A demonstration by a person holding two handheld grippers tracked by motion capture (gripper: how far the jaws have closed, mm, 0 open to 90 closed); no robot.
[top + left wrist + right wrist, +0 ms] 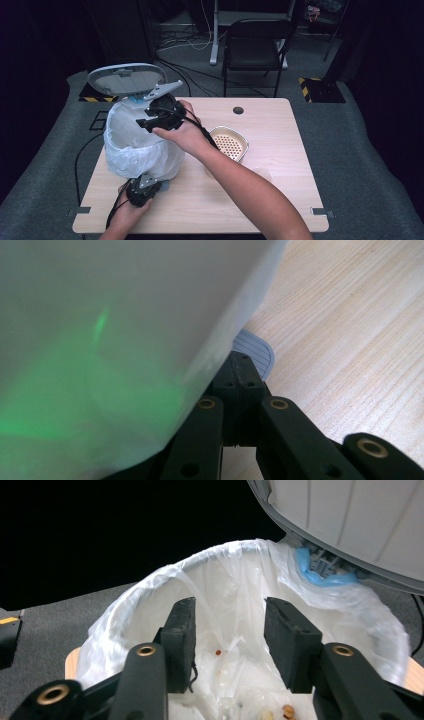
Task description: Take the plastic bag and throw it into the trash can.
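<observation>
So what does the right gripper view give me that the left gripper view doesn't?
Right gripper view alone: the inside of the bin's white liner bag, small scraps at its bottom, the raised grey lid with its hinge, and the right gripper, jaws apart with nothing between them, above the opening.

Left gripper view alone: the bin's grey pedal low on the wooden table, with the left gripper shut, its tips on the pedal.

Both: the bin's white bag, seen from outside in the left gripper view.

dark lab: curtains (40, 40), floor cables (185, 40)
</observation>
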